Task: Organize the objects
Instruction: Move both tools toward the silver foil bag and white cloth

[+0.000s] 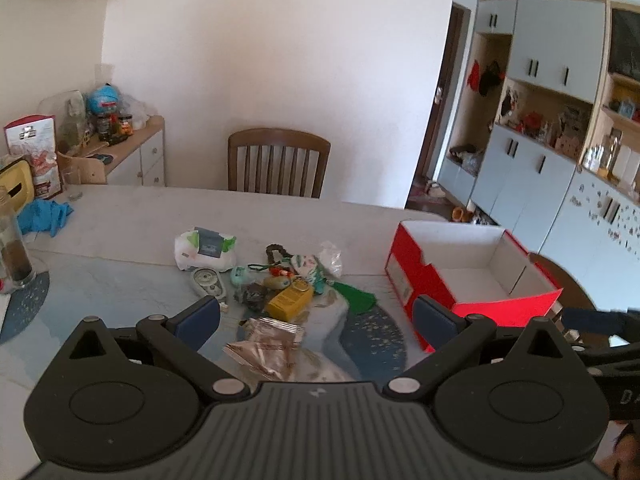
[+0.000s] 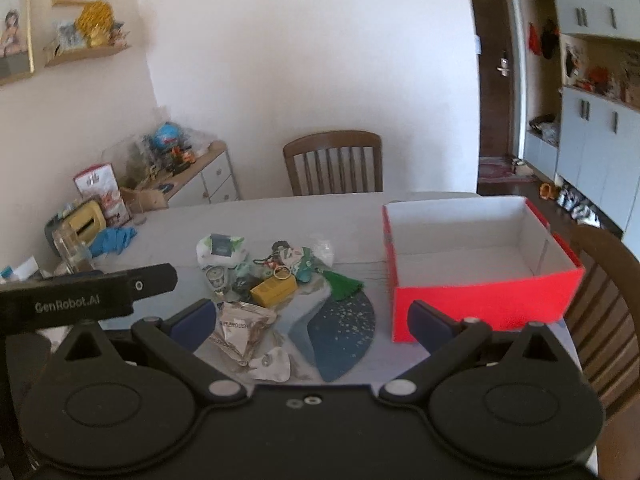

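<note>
Objects for sorting lie heaped just ahead of both tongs: the left tongs [image 1: 316,316] and right tongs [image 2: 310,322] hover over the bench [image 1: 132,228] with jaws spread wide and nothing between them. Nearest lies a silver foil packet [image 1: 266,344], then a yellow carton [image 1: 289,303], a green tassel [image 1: 356,299] and a white wipes pack [image 1: 204,248], all touching or overlapping mid-bench. Red box [image 2: 476,264], open with nothing visible inside, stands to the pile's right, well apart, with a wooden chair [image 1: 278,164] beyond.
</note>
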Demonstrator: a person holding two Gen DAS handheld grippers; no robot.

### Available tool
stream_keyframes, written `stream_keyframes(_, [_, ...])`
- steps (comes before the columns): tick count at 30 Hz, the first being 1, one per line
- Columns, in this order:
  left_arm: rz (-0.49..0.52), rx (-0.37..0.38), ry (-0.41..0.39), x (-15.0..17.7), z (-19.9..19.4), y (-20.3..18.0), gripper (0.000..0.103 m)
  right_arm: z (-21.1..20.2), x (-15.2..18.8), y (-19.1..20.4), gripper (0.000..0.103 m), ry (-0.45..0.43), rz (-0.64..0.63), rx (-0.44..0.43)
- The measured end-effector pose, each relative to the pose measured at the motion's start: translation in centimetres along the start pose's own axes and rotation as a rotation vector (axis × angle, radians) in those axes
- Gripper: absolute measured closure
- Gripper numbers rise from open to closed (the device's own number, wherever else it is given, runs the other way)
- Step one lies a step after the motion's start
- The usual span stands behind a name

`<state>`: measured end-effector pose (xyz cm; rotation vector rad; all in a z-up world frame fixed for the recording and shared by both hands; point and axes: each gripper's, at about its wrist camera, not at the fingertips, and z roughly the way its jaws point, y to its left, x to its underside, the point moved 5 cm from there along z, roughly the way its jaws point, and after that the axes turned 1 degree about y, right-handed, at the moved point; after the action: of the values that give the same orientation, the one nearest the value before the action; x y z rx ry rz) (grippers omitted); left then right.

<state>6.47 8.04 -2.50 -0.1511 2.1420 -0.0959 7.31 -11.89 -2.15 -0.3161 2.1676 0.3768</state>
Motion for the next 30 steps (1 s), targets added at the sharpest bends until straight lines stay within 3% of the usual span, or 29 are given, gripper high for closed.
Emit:
stream_keyframes(9, [0.044, 0.033, 0.049, -1.0, 5.7, 4.7, 0.000, 5.3, 0.4, 1.8, 0.001, 0.077, -0.096, 0.024])
stream_keyframes(14, [0.067, 0.045, 0.094, -1.0, 9.0, 6.1, 0.000, 8.2, 1.4, 1.8, 0.004, 0.147, -0.081, 0.032])
stream_keyframes(30, [0.163, 0.093, 0.270, 4.8, 18.4, 6.2, 0.001, 17.0, 6.6, 3.0, 0.020, 0.356, -0.095, 0.025])
